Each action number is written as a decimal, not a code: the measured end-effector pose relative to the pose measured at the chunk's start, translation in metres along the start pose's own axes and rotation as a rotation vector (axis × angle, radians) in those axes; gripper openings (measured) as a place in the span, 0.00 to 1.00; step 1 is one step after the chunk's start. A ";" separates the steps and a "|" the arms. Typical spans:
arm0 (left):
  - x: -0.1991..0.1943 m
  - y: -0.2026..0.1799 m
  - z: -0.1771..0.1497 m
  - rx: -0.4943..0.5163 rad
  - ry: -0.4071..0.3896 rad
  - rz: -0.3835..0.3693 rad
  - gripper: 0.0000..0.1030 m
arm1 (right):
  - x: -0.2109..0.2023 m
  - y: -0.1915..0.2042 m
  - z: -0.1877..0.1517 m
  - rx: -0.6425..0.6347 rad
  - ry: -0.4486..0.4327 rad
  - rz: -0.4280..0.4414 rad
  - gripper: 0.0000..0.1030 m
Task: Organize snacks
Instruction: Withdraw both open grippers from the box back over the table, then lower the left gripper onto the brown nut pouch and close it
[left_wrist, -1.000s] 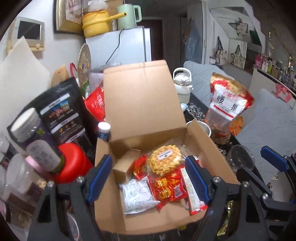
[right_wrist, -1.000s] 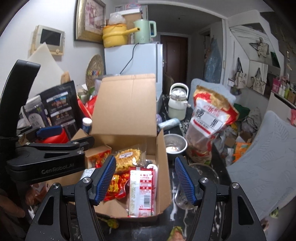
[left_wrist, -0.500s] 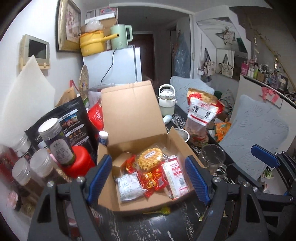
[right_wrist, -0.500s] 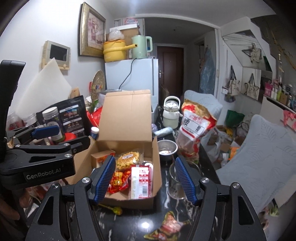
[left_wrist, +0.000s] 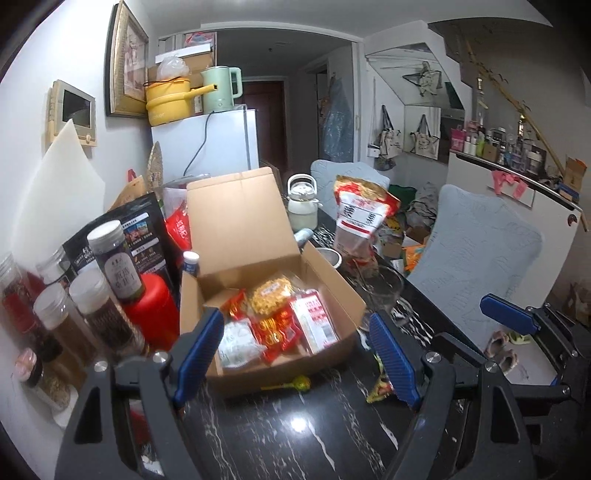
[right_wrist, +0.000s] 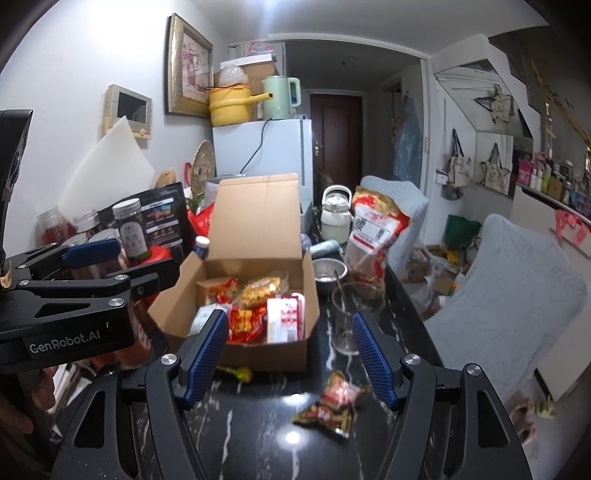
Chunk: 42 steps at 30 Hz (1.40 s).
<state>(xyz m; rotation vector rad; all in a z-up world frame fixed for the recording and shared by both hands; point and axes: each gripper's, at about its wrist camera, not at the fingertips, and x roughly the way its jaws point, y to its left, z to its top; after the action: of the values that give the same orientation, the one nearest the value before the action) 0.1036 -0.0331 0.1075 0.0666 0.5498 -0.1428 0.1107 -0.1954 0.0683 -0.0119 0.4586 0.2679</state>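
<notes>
An open cardboard box (left_wrist: 332, 291) (right_wrist: 310, 295) sits on the black marble table, lid up, holding several snack packets (left_wrist: 273, 325) (right_wrist: 258, 310). A lollipop (left_wrist: 299, 384) (right_wrist: 240, 373) lies in front of the box. A red and dark snack packet (right_wrist: 332, 406) (left_wrist: 380, 387) lies on the table to its right. My left gripper (left_wrist: 295, 354) is open and empty, in front of the box. My right gripper (right_wrist: 288, 354) is open and empty, above the table's front part; the loose packet lies just in front of its right finger.
Jars (left_wrist: 110, 266) and a red container (left_wrist: 151, 314) stand left of the box. A glass cup (right_wrist: 351, 317), a metal bowl (right_wrist: 328, 273), a white kettle (right_wrist: 334, 218) and a large snack bag (right_wrist: 373, 229) stand to its right. A grey chair (right_wrist: 498, 288) is at right.
Both grippers have drawn back and up from the box, so it looks smaller and the lollipop and loose packet on the table came into view. Both stay open.
</notes>
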 end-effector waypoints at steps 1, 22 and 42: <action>-0.001 -0.001 -0.003 0.002 0.003 -0.005 0.79 | -0.003 0.000 -0.004 0.003 0.001 -0.001 0.68; 0.007 -0.051 -0.074 0.038 0.124 -0.098 0.79 | -0.026 -0.022 -0.084 0.102 0.097 -0.060 0.68; 0.103 -0.114 -0.093 0.061 0.292 -0.179 0.79 | 0.013 -0.100 -0.129 0.170 0.222 -0.130 0.68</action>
<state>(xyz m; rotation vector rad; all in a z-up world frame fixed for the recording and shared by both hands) 0.1245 -0.1482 -0.0287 0.0984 0.8437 -0.3272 0.0918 -0.2975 -0.0579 0.0952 0.6979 0.0993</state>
